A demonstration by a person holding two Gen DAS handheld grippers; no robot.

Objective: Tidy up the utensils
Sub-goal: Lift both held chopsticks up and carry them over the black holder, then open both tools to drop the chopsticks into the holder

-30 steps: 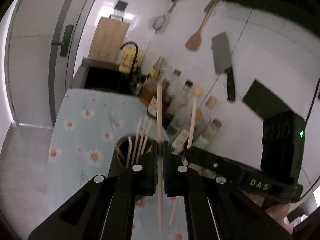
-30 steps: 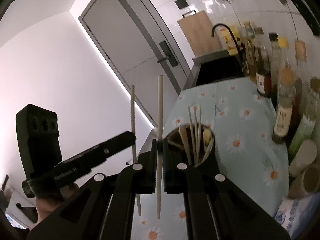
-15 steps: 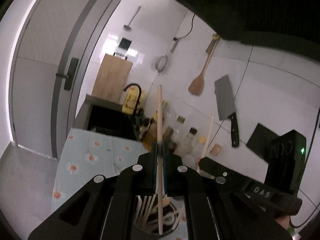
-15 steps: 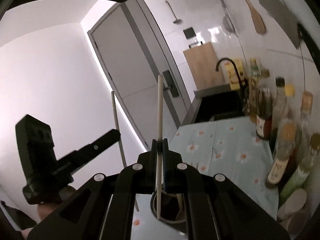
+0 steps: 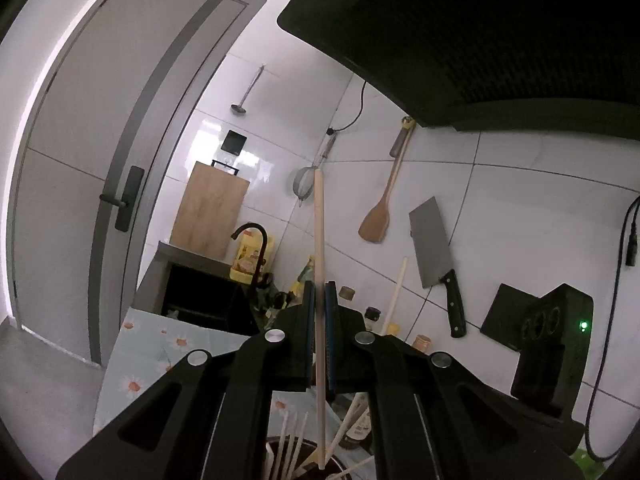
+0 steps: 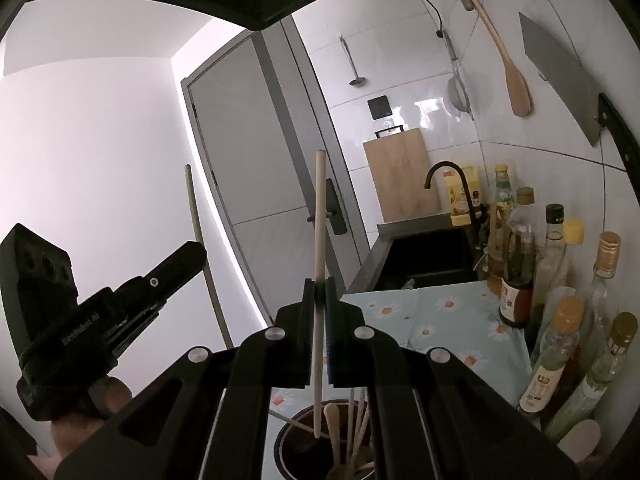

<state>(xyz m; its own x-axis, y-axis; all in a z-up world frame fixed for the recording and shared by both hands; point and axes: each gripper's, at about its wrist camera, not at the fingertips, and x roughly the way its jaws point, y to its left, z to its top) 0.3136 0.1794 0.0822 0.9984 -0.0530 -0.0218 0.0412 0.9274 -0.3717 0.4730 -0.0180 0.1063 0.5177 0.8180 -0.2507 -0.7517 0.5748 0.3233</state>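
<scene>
Each tool, left (image 5: 319,312) and right (image 6: 319,306), pinches one long pale wooden chopstick (image 5: 319,264) straight up, its tip just above the round dark holder cup (image 6: 296,446) below.

Both views are bright but flat, with a cool white cast. A bright strip of light runs along the door (image 5: 80,184) edge. Glare shines off the wall tiles (image 5: 256,160) above the cutting board (image 6: 400,176). Fisheye distortion bends straight lines, and the corners go black. The dark hood (image 5: 480,32) overhead is underexposed. Focus is fairly sharp throughout.
</scene>
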